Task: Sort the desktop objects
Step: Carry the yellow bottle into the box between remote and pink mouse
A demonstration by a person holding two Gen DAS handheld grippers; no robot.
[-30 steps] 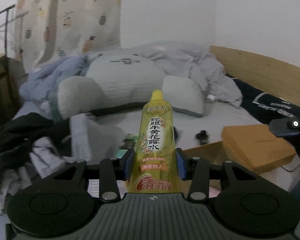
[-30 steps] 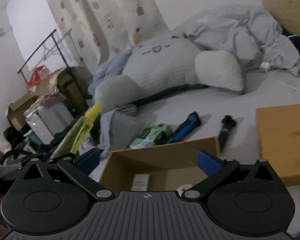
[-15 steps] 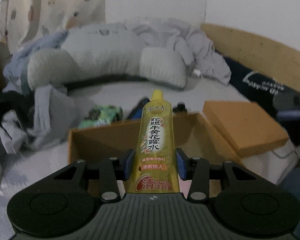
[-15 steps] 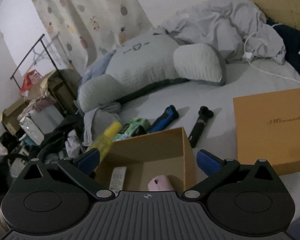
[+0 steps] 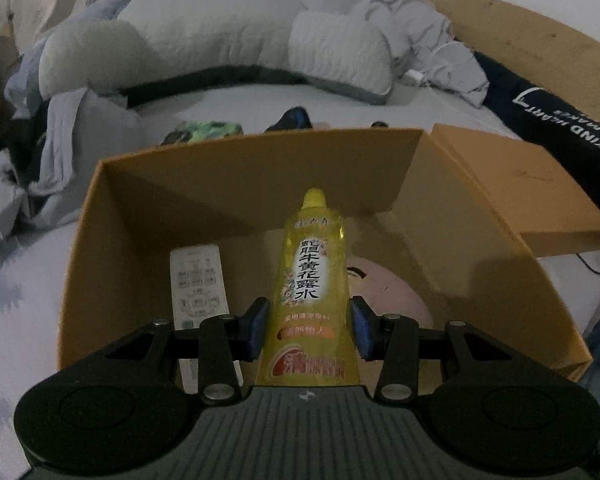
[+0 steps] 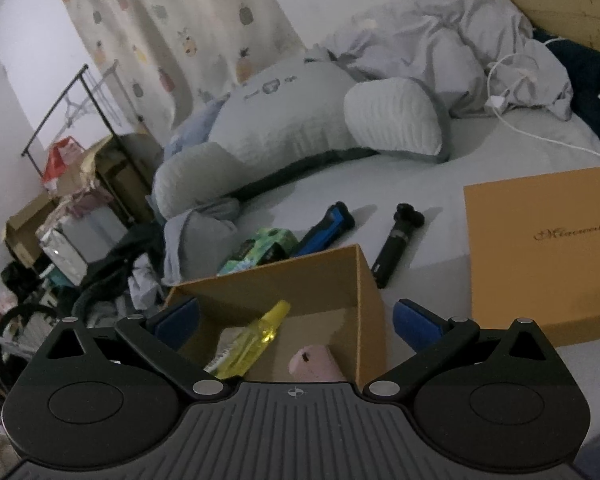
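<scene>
Rumpled bed (image 6: 440, 184); cardboard box (image 5: 260, 168); left claw (image 5: 308, 330) gripping yellow bottle (image 5: 312, 280).

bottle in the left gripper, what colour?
Yellow, with a white label panel and red-orange print; the bottle shows best in the left wrist view, clamped in the left gripper.

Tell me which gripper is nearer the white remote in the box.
Left. The left gripper, shut on the yellow bottle, is inside the cardboard box, just right of the white remote. The right gripper is open at the box's near edge, farther away.
</scene>
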